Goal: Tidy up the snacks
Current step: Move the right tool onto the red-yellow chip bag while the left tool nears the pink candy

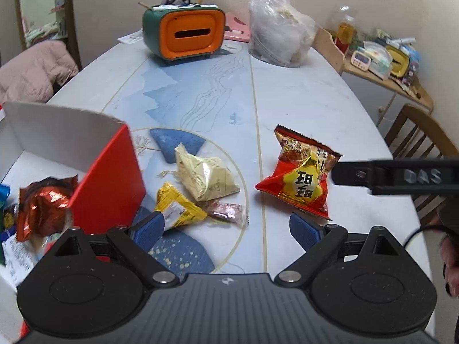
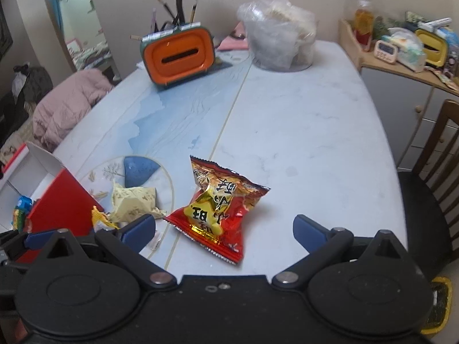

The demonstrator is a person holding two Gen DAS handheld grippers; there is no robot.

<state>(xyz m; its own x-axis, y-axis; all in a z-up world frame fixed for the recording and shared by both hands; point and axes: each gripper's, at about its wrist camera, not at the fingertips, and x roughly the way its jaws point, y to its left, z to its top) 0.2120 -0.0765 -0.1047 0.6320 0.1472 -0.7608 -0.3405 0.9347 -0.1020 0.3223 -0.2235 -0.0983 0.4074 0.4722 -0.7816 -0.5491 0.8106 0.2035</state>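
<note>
My left gripper is open low over the table. A yellow snack pack and a small pink candy lie just ahead of its blue pads, with a pale yellow packet beyond them. At the left stands a red box with a white inside, holding an orange foil snack. My right gripper is also open. The near end of the red snack bag lies between its pads, and neither pad touches it. One black finger of the right gripper reaches in beside the red snack bag.
A green and orange tissue box and a bulging clear plastic bag stand at the table's far end. A wooden shelf with clutter and a wooden chair are to the right. A pink jacket lies at the left.
</note>
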